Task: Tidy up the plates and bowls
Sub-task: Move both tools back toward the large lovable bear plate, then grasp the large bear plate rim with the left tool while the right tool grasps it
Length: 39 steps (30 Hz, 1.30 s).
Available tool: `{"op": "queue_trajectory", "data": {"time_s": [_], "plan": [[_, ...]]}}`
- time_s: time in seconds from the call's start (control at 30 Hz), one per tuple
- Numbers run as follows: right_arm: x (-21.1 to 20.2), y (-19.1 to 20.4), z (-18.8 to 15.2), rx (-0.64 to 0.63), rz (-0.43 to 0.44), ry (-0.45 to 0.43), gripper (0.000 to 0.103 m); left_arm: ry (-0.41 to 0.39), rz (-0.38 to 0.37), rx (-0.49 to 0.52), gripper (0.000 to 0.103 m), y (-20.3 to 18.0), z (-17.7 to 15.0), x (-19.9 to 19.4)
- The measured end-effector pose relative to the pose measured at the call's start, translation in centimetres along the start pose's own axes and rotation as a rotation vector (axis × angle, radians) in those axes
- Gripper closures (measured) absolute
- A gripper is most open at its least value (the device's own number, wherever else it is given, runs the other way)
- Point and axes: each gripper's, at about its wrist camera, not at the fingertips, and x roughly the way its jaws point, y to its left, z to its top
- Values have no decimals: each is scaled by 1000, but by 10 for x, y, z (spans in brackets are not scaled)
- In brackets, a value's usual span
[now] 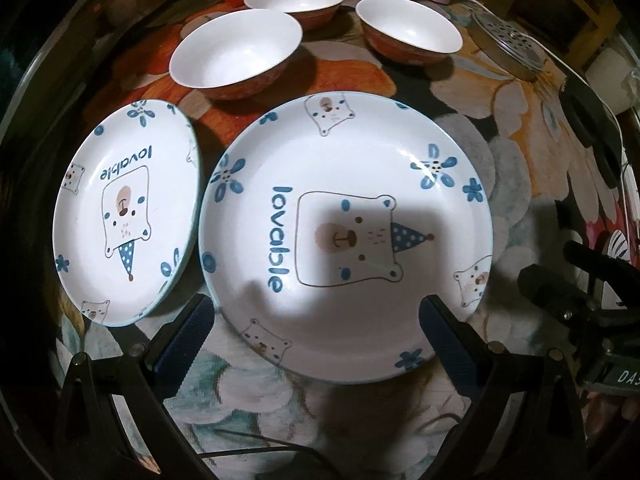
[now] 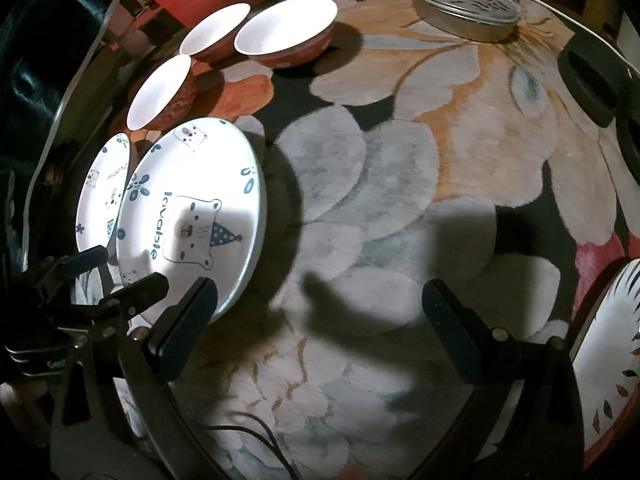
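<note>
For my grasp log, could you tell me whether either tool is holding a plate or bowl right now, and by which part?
Nothing is held. The left tool is open, straddling the large bear plate; the right tool is open over bare tablecloth.

The smaller plate (image 2: 102, 196) sits half hidden behind the larger plate (image 2: 192, 216); a patterned dish (image 2: 608, 344) runs off-frame.

open floral tabletop (image 2: 380, 184) right of the big bear plate (image 1: 344, 236). small plate (image 1: 124, 216) crowds its left rim; three bowls (image 1: 236, 52) block behind. metal lid (image 2: 466, 8) at far right edge.
</note>
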Motion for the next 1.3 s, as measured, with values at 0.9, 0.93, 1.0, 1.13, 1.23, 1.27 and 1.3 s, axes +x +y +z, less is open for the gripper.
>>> {"op": "queue_trajectory", "data": {"time_s": [0.9, 0.93, 1.0, 1.13, 1.23, 1.27, 1.3], "plan": [[60, 39, 57, -96, 77, 111, 59, 34, -55, -280, 38, 78, -23, 27], [62, 39, 57, -98, 81, 122, 65, 37, -79, -284, 43, 78, -23, 31], [66, 40, 54, -103, 78, 135, 76, 28, -102, -282, 49, 76, -22, 33], [66, 42, 53, -121, 78, 130, 79, -2, -113, -239, 76, 67, -11, 33], [66, 41, 55, -126, 80, 131, 79, -11, -116, -253, 76, 69, -4, 35], [66, 42, 56, -129, 78, 129, 79, -14, -127, -257, 76, 70, -4, 36], [66, 42, 57, -127, 75, 131, 79, -15, -134, -252, 76, 71, -4, 36]]}}
